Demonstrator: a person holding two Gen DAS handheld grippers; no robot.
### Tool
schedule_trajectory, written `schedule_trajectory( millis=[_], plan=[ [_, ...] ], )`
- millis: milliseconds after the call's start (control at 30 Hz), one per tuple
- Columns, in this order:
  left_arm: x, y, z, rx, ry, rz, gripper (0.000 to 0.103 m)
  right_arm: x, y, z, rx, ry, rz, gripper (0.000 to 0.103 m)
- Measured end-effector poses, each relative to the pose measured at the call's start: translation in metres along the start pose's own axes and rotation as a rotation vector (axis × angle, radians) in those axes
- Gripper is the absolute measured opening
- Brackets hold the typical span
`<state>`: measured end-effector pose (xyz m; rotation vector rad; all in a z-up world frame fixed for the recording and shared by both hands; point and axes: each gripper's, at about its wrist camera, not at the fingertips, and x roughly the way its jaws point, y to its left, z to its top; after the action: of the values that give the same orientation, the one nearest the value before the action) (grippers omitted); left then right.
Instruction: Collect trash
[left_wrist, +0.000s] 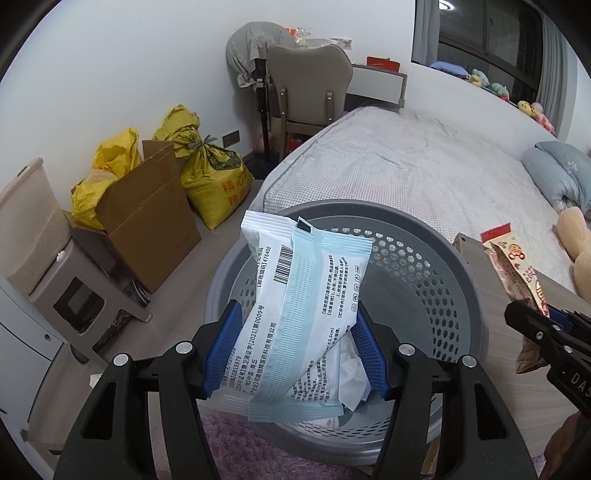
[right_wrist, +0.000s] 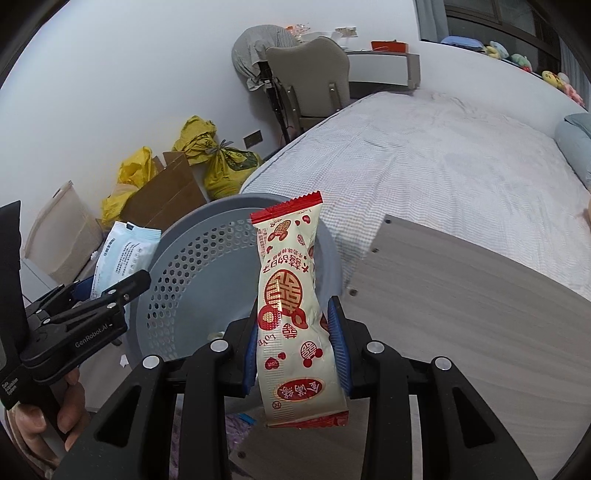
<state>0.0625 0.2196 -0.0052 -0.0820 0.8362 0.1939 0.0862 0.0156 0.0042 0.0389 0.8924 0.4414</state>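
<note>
My left gripper (left_wrist: 295, 328) is shut on a white and light blue wet-wipe packet (left_wrist: 295, 314) and holds it upright over the grey perforated basket (left_wrist: 424, 280). Crumpled white tissue (left_wrist: 351, 373) lies in the basket below it. My right gripper (right_wrist: 295, 332) is shut on a cream and red snack wrapper (right_wrist: 291, 314), held upright at the basket's right rim (right_wrist: 192, 266), above the edge of a wooden table (right_wrist: 461, 332). The wipe packet also shows in the right wrist view (right_wrist: 125, 254), and the snack wrapper shows in the left wrist view (left_wrist: 517, 266).
A bed (left_wrist: 424, 166) with a checked sheet lies behind the basket. A cardboard box (left_wrist: 147, 218), yellow sacks (left_wrist: 214, 177) and a beige storage unit (left_wrist: 44, 258) stand along the left wall. A chair (left_wrist: 310, 88) and desk are at the back. A purple rug (left_wrist: 229, 435) lies under the basket.
</note>
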Motion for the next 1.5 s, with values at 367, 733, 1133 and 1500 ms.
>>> schedule_trajectory(
  millis=[367,733,1133,1500],
  plan=[
    [0.021,0.0,0.005,0.014,0.034,0.001,0.06,0.029,0.015,0.014,-0.024,0.031,0.036,0.033],
    [0.026,0.002,0.007,0.014,0.041,0.004,0.06,0.04,0.017,0.019,-0.023,0.038,0.048,0.033],
    [0.025,0.005,0.007,0.009,0.038,0.01,0.069,0.04,0.02,0.021,-0.028,0.037,0.051,0.041],
    [0.018,0.012,0.006,-0.015,0.036,0.028,0.084,0.033,0.023,0.019,-0.033,0.017,0.041,0.059]
  ],
)
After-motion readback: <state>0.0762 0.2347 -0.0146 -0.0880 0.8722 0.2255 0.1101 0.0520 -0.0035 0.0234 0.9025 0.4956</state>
